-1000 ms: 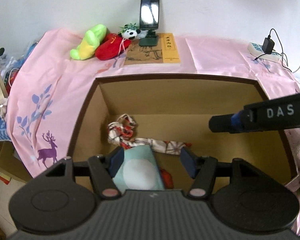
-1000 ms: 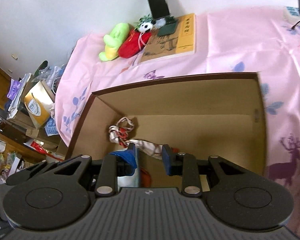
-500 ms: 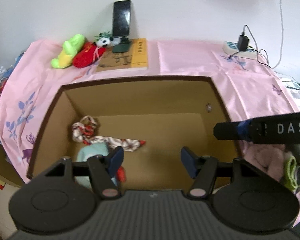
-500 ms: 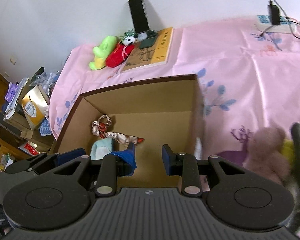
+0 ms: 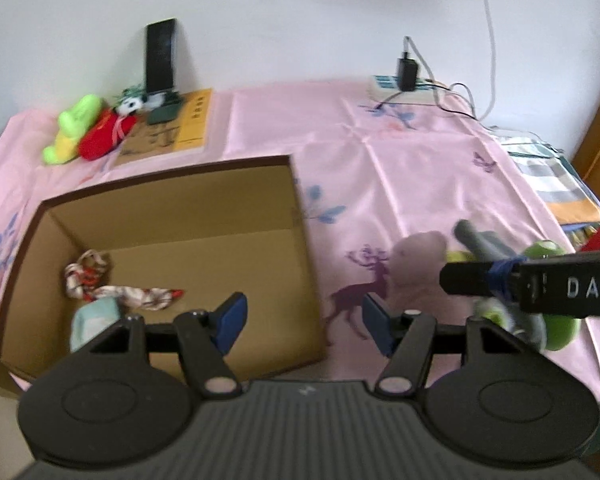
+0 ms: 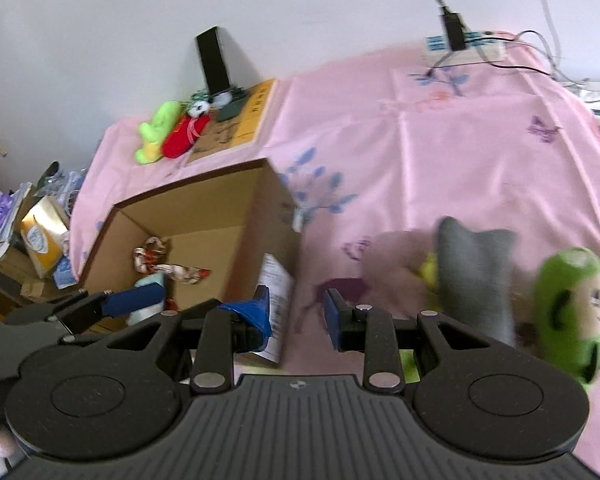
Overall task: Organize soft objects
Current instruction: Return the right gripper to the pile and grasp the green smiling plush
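Note:
My left gripper [image 5: 304,318] is open and empty, its jaws straddling the right wall of the cardboard box [image 5: 168,176]. Inside the box lie a patterned cloth [image 5: 120,292] and a teal cushion [image 5: 94,316]. To the right on the pink sheet sits a pile of plush toys: a pink one [image 5: 416,264], a grey one [image 5: 480,240] and a green one [image 5: 556,328]. My right gripper [image 6: 296,314] is open with nothing between its fingers, just left of the grey plush [image 6: 476,276] and the green plush [image 6: 572,312]. The box [image 6: 204,208] is on its left.
At the back left are a lime plush [image 5: 72,128], a red plush [image 5: 104,140], a small panda [image 5: 130,106], a book [image 5: 172,132] and a phone on a stand [image 5: 161,60]. A power strip with cables [image 5: 400,84] lies at the back right. Folded cloths [image 5: 556,188] are stacked at the right edge.
Both grippers have swung right, from over the box interior to its right side. The plush pile has come into both views, and the box now sits on the left.

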Available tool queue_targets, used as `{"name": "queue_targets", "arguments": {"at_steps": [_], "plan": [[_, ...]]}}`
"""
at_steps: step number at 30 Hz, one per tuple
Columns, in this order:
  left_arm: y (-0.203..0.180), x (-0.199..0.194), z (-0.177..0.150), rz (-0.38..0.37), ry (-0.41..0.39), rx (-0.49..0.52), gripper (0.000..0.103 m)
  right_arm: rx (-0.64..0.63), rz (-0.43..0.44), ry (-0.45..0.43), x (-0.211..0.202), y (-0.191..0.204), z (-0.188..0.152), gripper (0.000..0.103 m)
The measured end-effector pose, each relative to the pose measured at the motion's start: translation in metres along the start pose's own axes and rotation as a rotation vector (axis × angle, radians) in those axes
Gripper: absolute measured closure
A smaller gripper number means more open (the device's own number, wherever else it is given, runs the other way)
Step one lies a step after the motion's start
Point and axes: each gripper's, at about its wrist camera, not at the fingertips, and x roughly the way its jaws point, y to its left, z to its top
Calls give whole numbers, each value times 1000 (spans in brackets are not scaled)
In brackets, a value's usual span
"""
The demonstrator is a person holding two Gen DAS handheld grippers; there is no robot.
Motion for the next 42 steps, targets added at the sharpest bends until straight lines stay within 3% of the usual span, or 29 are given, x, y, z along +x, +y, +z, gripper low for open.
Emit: {"name": "queue_targets", "arguments": {"at_steps": [20, 27, 37, 42], "plan": [[-117, 19, -7, -120, 66, 158, 38, 133, -133, -20, -59, -98, -37, 90], [-145, 24, -10, -169, 85, 202, 38, 172, -177, -39, -74, -121, -46, 89], [-177, 36, -13, -312, 92, 217, 36, 283, -233, -59, -84, -165, -54, 89], [-194, 46, -8, -326, 94, 233, 35, 336, -231, -57, -80, -182, -53, 89]]}}
